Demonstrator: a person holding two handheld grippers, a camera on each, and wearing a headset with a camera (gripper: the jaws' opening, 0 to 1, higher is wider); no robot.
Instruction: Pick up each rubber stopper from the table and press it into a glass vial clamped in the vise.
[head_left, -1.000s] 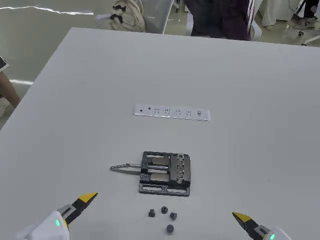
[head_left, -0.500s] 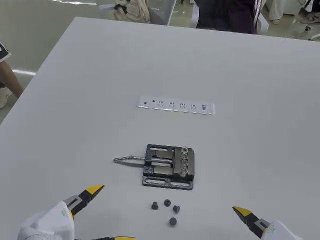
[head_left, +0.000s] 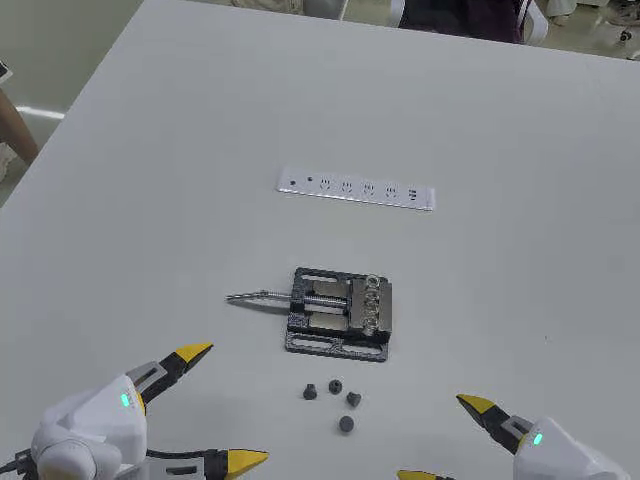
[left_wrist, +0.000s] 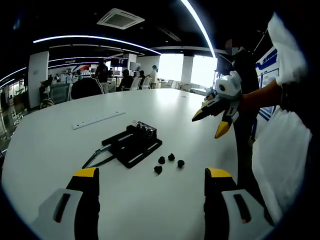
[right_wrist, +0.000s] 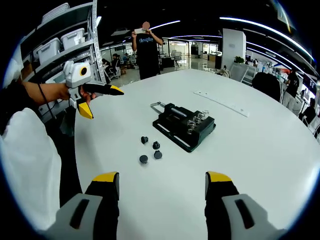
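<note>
Yellow-tipped at the left: found left gripper (head_left: 222, 405) spread wide and empty, then four loose stoppers (head_left: 353, 399) lying on the table (head_left: 500, 250) just in front of the vise (head_left: 338, 318). Vials (head_left: 373, 305) upright in a row between its jaws, then right gripper (head_left: 447, 440) equally wide and empty. Expect trouble at pickup: small and round, easy to pinch off-centre and flick away; could also seat crooked if pressed at a tilt, or chip glass if pushed too hard.

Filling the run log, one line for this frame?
phase: pre-grasp | left gripper: open, empty | right gripper: open, empty | stoppers: four loose on table near vise | vials: clamped in vise
</note>
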